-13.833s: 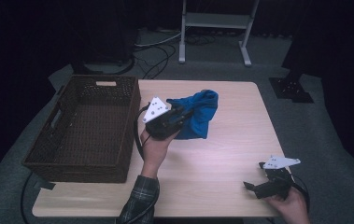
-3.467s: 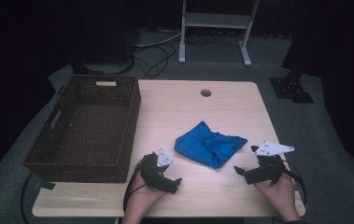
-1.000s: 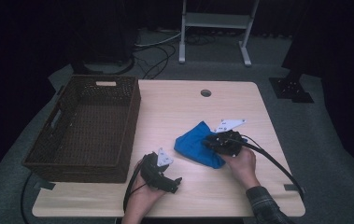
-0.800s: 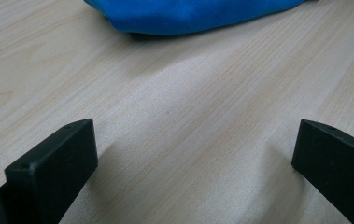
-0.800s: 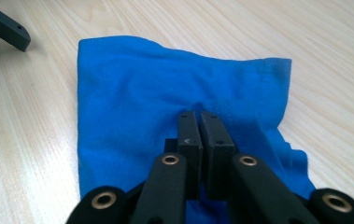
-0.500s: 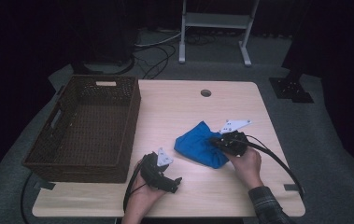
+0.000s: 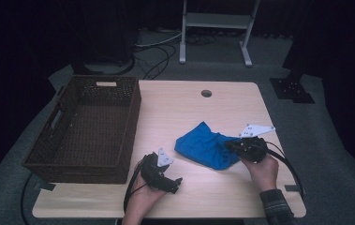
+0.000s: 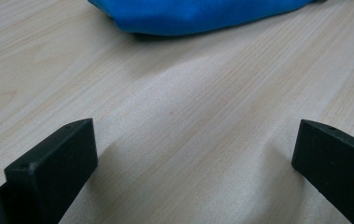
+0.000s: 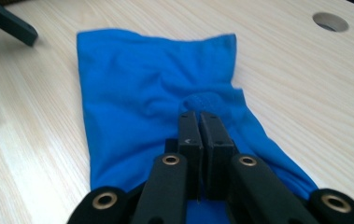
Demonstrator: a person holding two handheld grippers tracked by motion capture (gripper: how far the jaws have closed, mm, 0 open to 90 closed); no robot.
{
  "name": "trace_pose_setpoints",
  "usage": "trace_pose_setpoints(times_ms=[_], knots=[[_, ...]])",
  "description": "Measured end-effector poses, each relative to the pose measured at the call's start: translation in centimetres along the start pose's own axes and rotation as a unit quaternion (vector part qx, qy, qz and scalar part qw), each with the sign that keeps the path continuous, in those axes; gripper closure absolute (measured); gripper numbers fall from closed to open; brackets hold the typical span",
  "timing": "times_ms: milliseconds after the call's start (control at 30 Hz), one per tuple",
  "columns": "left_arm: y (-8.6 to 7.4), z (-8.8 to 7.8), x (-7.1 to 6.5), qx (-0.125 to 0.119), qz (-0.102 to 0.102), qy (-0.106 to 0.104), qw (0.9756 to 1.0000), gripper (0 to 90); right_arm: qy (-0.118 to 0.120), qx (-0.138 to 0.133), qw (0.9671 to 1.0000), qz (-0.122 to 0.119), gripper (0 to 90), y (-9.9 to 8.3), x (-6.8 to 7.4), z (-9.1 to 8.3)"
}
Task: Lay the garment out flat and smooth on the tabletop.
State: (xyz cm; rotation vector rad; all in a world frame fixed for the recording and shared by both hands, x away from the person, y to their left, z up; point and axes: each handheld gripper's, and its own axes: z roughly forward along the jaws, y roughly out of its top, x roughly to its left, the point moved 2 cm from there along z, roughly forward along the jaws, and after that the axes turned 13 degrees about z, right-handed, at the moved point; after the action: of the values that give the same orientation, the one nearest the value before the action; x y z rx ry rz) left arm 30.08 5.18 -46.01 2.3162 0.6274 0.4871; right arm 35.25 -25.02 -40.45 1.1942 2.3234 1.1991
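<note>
Pale wooden table (image 7: 175, 108) against a dark room, with a wicker basket (image 7: 88, 126) at its left edge and a blue cloth (image 7: 203, 149) lying right of centre, well apart from the basket. Right gripper (image 9: 199, 122) is clenched on a small fold of the cloth's near edge, apparently to drag or lift it, though how much fabric is caught is hard to tell. Left gripper (image 7: 175, 183) rests near the table's front edge, jaws spread wide over bare wood just short of the cloth, probably waiting to take a second hold.

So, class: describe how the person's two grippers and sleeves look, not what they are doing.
Both the left gripper and the right gripper are black, each topped by a pale grey three-cornered plate and trailing a black cable. The right gripper view shows brass-coloured pivot rings. The right sleeve is dark plaid.
</note>
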Motion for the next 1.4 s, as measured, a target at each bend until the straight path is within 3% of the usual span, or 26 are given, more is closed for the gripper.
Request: trace_pose_setpoints(times_ms=[500, 633, 867, 1067, 1200, 1400], knots=[[0.0, 0.0, 0.0, 0.001, 0.001, 0.000, 1.0000, 0.0, -0.029, 0.008, 0.9991, 0.028, 87.1, -4.2, -1.0, -4.2], [0.0, 0.0, 0.0, 0.001, 0.001, 0.000, 1.0000, 0.0, -0.036, 0.007, 0.9989, 0.027, 73.7, -5.1, -0.9, -4.9], [0.0, 0.0, 0.0, 0.001, 0.001, 0.000, 1.0000, 0.0, -0.021, -0.023, 0.9992, 0.026, 66.2, -4.0, -0.4, -4.9], [0.0, 0.0, 0.0, 0.001, 0.001, 0.000, 1.0000, 0.0, -0.006, -0.016, 0.9997, 0.018, 64.3, -2.7, 0.1, -3.1], [0.0, 0.0, 0.0, 0.001, 0.001, 0.000, 1.0000, 0.0, -0.012, 0.014, 0.9998, 0.005, 83.7, -2.7, -0.2, -1.6], [0.0, 0.0, 0.0, 0.001, 0.001, 0.000, 1.0000, 0.0, -0.035, 0.025, 0.9990, 0.009, 87.3, -3.7, -0.7, -2.6]])
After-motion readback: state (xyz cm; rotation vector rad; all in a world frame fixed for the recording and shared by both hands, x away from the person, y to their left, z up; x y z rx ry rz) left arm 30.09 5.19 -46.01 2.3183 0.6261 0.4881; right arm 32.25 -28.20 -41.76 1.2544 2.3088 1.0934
